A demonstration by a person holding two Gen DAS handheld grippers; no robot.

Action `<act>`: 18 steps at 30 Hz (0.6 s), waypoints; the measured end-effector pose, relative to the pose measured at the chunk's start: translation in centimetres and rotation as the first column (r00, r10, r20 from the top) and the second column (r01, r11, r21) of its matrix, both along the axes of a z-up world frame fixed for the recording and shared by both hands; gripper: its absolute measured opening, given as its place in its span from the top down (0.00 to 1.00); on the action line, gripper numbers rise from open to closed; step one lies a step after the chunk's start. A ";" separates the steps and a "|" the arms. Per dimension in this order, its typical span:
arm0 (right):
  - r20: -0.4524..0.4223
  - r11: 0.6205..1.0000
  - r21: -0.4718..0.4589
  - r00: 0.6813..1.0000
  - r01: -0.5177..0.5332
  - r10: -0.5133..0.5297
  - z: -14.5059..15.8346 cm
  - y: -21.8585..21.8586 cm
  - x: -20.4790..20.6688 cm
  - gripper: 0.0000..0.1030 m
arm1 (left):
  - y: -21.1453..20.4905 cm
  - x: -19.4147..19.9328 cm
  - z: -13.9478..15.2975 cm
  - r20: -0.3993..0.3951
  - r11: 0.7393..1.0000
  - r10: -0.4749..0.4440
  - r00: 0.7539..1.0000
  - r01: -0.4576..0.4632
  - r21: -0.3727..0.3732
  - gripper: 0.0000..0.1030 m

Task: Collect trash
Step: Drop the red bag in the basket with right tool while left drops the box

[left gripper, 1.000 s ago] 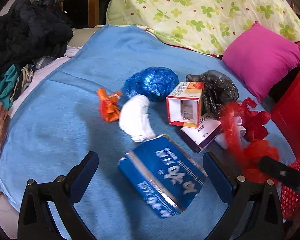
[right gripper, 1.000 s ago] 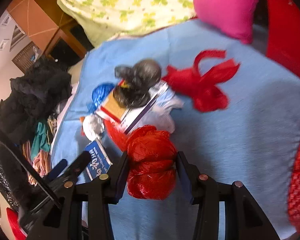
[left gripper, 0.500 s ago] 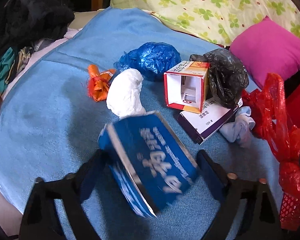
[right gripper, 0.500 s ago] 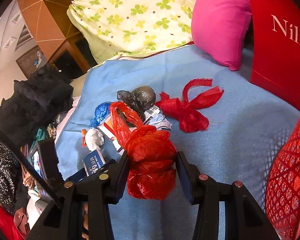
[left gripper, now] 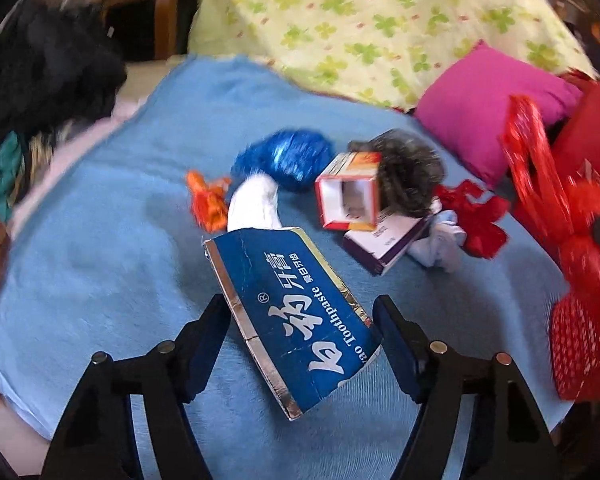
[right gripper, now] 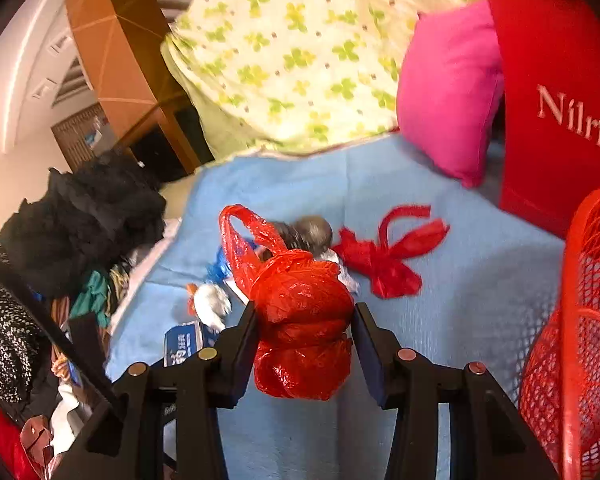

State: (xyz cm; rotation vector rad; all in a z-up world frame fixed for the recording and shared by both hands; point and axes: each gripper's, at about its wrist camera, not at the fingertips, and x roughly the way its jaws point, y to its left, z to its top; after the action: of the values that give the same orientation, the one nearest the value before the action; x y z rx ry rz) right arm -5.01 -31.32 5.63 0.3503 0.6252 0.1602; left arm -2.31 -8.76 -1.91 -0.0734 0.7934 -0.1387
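Blue cardboard fills the middle of your left wrist view: the toothpaste box (left gripper: 290, 320) sits tilted between the fingers of your left gripper (left gripper: 300, 340), which are closing on it, the near-left pad at its silver edge and the right pad just beside its torn corner; you cannot tell whether they press yet. Taking that box as the landmark, the white crumpled wad (left gripper: 254, 204) lies just behind it on the blue blanket (left gripper: 100, 264), with the orange scrap (left gripper: 208, 204) to the wad's left and the blue foil ball (left gripper: 286, 158) farther back. Behind and to the right of the box stands the open red-and-white carton (left gripper: 348, 194), touching the dark plastic bag (left gripper: 410, 174), with a purple-edged flat box (left gripper: 386, 244) below them. Your right gripper (right gripper: 304, 344) has its fingers clamped on the red plastic bag (right gripper: 304, 320), held clear above the blanket, its loop handle standing up. The red mesh basket (right gripper: 580, 320) is at the right edge of that view, and a second red bag (right gripper: 384, 260) lies flat on the blanket beyond.
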 end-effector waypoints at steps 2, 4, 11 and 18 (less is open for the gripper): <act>0.045 1.000 -0.007 0.999 0.007 -0.007 0.9 -0.3 -0.9 0.53 | -0.3 -1.6 0.9 0.068 0.999 -0.033 0.997 0.031 0.033 0.28; 0.091 1.000 -0.014 0.996 0.023 -0.021 1.7 -0.8 -2.0 0.53 | -0.9 -2.9 2.0 0.131 0.996 -0.073 0.989 0.067 0.054 0.28; 0.191 0.984 0.051 0.966 0.170 -0.176 3.6 -6.6 -7.0 0.53 | -6.1 -6.6 6.4 0.256 0.959 -0.282 0.925 0.281 0.040 0.28; 0.167 0.911 0.207 0.905 0.356 -0.392 2.7 -15.5 -11.8 0.52 | -15.8 -9.7 11.6 0.333 0.853 -0.495 0.803 0.522 0.009 0.27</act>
State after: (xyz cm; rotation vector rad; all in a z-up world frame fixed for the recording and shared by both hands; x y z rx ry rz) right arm -16.83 -46.82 8.34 0.6075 0.3295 -0.1215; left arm -12.05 -24.60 9.72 0.0872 0.4580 -0.6839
